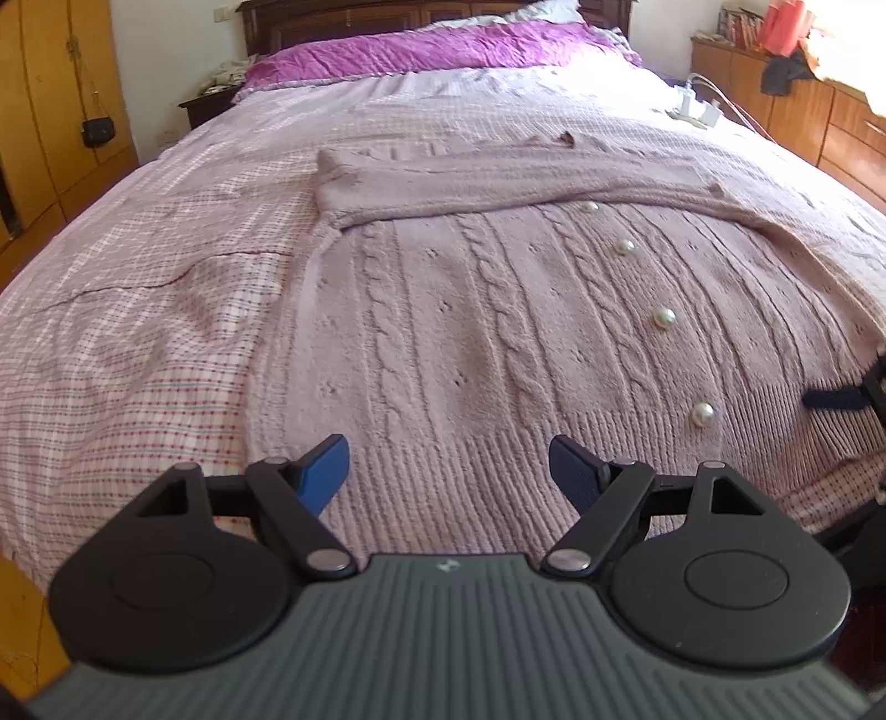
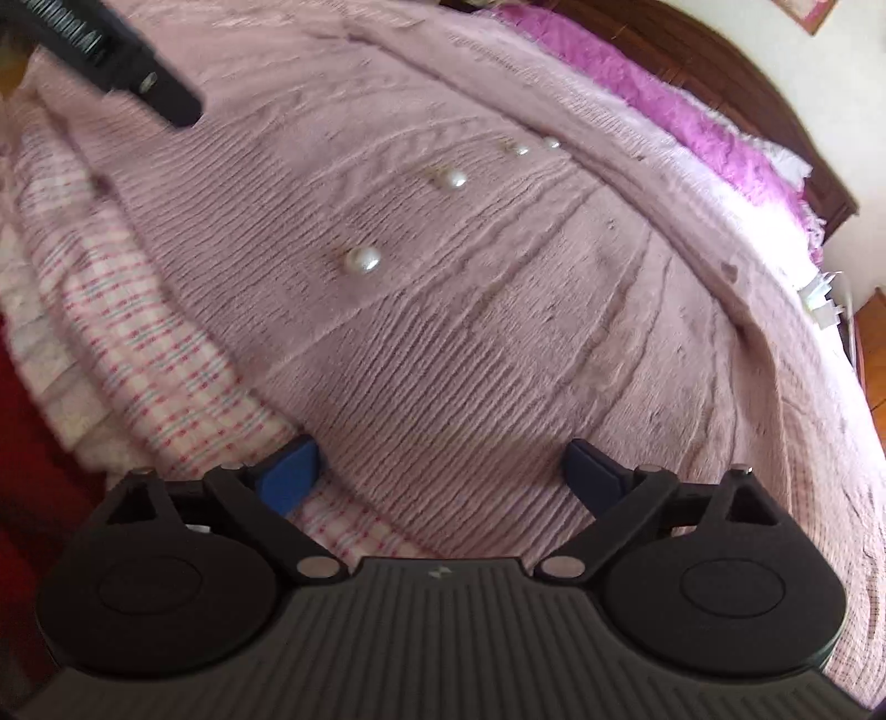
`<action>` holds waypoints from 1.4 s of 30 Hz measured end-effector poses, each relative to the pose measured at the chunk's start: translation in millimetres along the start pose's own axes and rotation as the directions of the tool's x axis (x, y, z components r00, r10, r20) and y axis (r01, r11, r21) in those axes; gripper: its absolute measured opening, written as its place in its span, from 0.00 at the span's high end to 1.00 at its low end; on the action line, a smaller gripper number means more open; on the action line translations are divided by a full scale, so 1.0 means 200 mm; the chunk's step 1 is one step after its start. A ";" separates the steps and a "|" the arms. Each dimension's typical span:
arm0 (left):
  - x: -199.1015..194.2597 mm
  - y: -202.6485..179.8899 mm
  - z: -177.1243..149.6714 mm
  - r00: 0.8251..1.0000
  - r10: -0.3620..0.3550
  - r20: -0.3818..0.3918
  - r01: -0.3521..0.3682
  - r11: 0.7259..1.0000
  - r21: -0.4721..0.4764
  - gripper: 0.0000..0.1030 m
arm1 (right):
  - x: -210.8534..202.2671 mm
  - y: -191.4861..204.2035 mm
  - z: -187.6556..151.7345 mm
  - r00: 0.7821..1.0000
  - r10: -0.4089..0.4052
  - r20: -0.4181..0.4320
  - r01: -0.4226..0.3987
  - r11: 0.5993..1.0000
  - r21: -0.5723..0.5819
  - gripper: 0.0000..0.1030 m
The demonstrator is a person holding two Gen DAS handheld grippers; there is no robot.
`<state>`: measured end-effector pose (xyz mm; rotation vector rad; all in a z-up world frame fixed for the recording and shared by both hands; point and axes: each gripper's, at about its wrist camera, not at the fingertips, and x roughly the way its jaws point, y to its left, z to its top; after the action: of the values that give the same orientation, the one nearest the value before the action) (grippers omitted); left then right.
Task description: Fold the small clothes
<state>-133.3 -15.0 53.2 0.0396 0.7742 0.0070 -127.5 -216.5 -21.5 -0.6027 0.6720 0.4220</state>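
Observation:
A pale pink cable-knit cardigan (image 1: pixel 470 310) with pearl buttons (image 1: pixel 663 317) lies flat on the bed, hem toward me, one sleeve folded across its chest. My left gripper (image 1: pixel 451 471) hovers open just above the ribbed hem, nothing between its blue pads. At the far right edge of the left wrist view part of the right gripper (image 1: pixel 847 396) sits by the cardigan's side. In the right wrist view the cardigan (image 2: pixel 470 332) fills the frame, its pearl buttons (image 2: pixel 362 259) ahead. My right gripper (image 2: pixel 443 476) is open over the hem corner. The left gripper's body (image 2: pixel 138 77) shows top left.
The bed carries a pink checked sheet (image 1: pixel 138 332) and a purple quilt (image 1: pixel 421 50) at the headboard. A wooden wardrobe (image 1: pixel 50 111) stands left, a low wooden cabinet (image 1: pixel 792 105) right. A white charger and cable (image 1: pixel 695 111) lie on the bed's far right edge.

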 end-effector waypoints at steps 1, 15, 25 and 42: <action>0.01 -0.01 0.00 1.000 -0.001 -0.006 0.001 1.000 0.008 0.22 | 0.01 -0.01 0.01 1.000 -0.018 0.010 0.018 1.000 0.011 0.06; 0.01 -0.15 -0.04 0.995 -0.087 -0.045 0.093 0.984 0.154 0.14 | -0.03 -0.19 0.08 0.977 -0.154 0.150 0.109 0.956 0.271 0.06; 0.10 -0.28 -0.16 0.999 0.037 -0.022 -0.027 0.939 0.344 0.13 | -0.07 -0.26 0.04 0.976 -0.151 0.155 0.076 0.910 0.408 0.06; 0.16 -0.20 -0.08 0.980 0.160 0.116 -0.190 0.927 0.324 0.13 | -0.09 -0.19 -0.01 0.984 -0.117 0.137 0.061 0.932 0.357 0.57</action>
<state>-123.0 -54.7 18.0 0.4299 0.6750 0.0440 -121.1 -250.2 4.4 -0.2550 0.5495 0.2514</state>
